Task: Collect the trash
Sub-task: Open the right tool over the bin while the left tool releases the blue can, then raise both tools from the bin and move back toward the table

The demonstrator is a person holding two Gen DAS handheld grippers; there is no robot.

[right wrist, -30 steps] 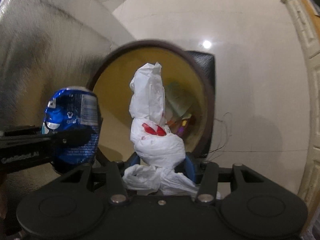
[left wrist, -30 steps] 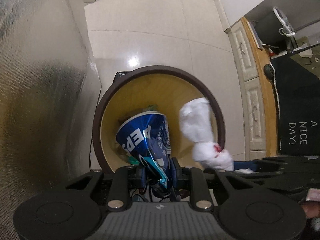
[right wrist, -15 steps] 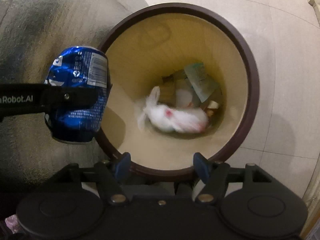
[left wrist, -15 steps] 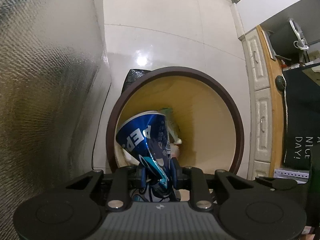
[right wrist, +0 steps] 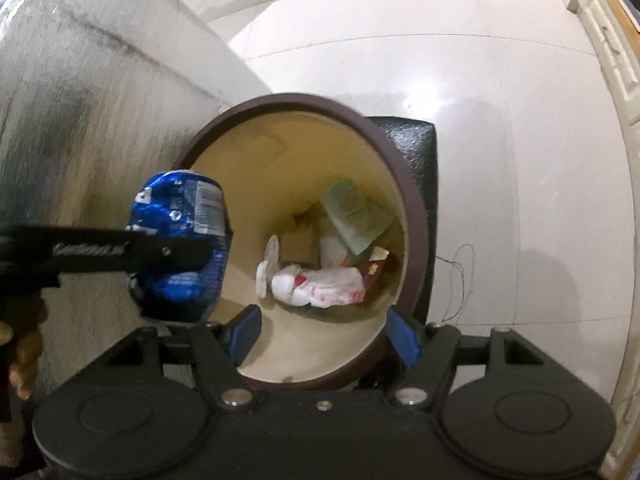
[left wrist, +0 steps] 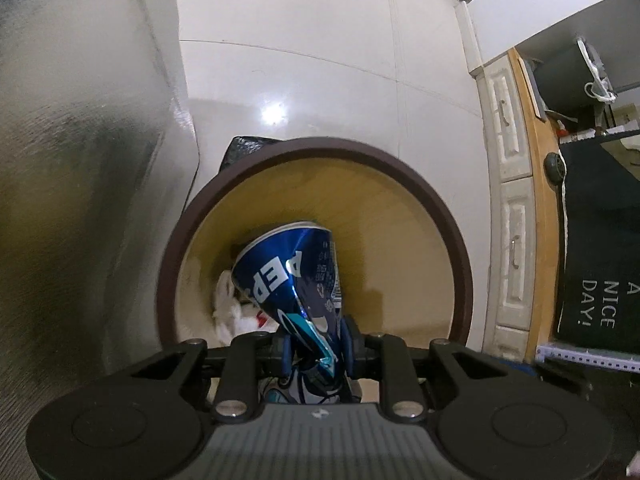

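Left tool (left wrist: 315, 350) clamps a crushed blue can (left wrist: 294, 276) by its pinched end, long axis running forward along the fingers, flared end out over the brown-rimmed bin (left wrist: 440, 220). Right tool (right wrist: 324, 334) spread wide, empty. White bag (right wrist: 320, 280) lies among scraps at bin bottom; glossy pale tile floor (left wrist: 320, 60), cream cabinets (left wrist: 510, 128) right.

Glossy white tiled floor (right wrist: 500, 128), round brown-rimmed bin (right wrist: 412, 216) standing on it, black bag (right wrist: 416, 148) just behind
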